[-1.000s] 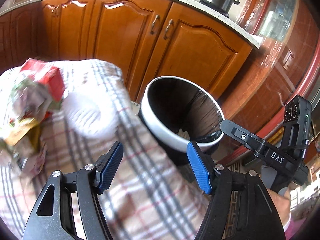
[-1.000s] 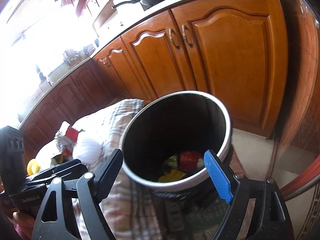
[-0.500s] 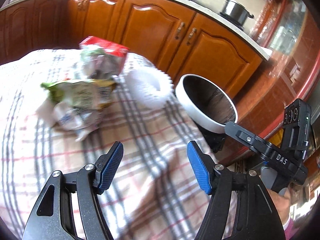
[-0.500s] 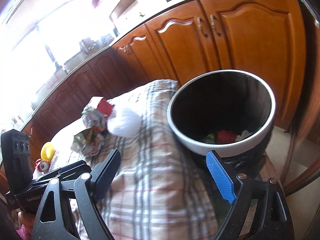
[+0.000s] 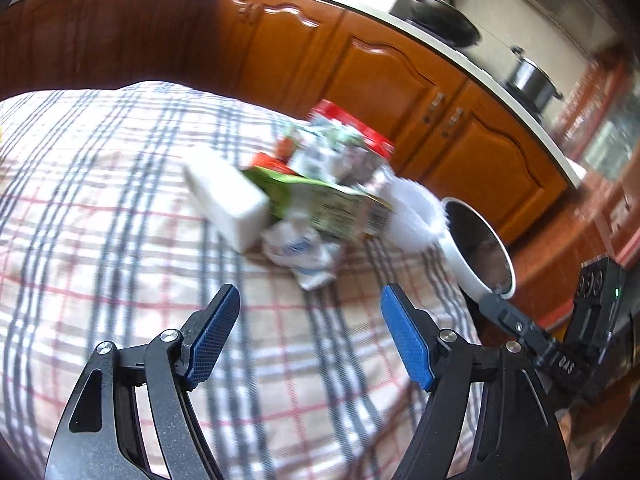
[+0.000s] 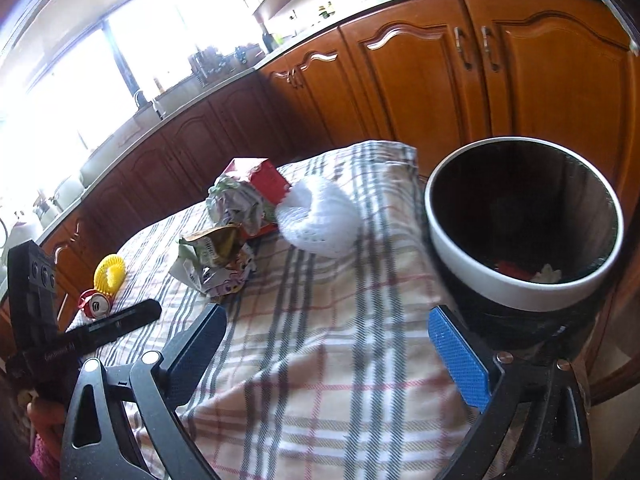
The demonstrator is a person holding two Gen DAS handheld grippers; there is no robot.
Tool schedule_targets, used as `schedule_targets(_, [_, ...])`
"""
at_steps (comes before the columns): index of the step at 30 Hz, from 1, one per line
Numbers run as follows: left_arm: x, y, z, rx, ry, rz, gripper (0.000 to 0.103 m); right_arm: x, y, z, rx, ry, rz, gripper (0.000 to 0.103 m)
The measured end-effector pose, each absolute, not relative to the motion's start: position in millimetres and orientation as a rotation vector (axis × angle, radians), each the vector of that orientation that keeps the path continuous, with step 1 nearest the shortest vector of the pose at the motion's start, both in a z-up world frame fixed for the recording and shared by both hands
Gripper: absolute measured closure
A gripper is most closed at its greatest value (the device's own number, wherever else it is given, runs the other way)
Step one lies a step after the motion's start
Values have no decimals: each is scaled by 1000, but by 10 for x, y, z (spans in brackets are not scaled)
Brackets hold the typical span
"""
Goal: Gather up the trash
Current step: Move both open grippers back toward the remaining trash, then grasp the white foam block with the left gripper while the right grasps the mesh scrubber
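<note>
A heap of trash lies on the plaid tablecloth: a red carton, crumpled wrappers, a white foam net and, in the left wrist view, a white box and a green packet. The white-rimmed bin stands at the table's right end with trash at its bottom. My left gripper is open and empty, a little short of the heap. My right gripper is open and empty over the cloth beside the bin.
A yellow foam net and a red can lie at the table's far left. Wooden cabinets run behind the table. A pan and a pot sit on the counter.
Both grippers have swung left, away from the bin and toward the heap on the table. The left one has come nearer to the heap. Both stay open and empty.
</note>
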State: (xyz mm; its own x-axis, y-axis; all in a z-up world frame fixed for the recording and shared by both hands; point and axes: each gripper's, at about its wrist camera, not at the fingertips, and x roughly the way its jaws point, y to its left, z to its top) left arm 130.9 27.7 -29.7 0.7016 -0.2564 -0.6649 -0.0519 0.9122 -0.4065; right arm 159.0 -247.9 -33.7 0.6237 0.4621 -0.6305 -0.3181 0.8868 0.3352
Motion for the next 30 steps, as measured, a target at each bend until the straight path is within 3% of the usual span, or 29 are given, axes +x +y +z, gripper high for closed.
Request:
schedule_targets(18, [1955,646,-436,-421,835,28,26,2098,-2175,-371,125,775,453,2])
schedule_targets(23, [2028,683,-488,-396,833,60,32,2304,-2105,-394,118,783,443,9])
schedule_targets(25, [2048,703,-525,-410,845,14,58,2370,-2071,-414,114,790,441,24])
schedule_targets(26, [2033,701,-536,-424,849,-22,64,2392,-2055,-426,110,797,442,32])
schedule_targets(27, [2016,689,-523,-410,845,-15,64,2401,-2038,-441,105,807,444,51])
schedule_targets(28, [1978,655,-496,-392,837,-14,67,2388,-2035,-447,107,811,447,62])
schedule_targets(30, [1894,628,-467,-371,825,-17,69,2331,-2040,-443,108,801,444,69])
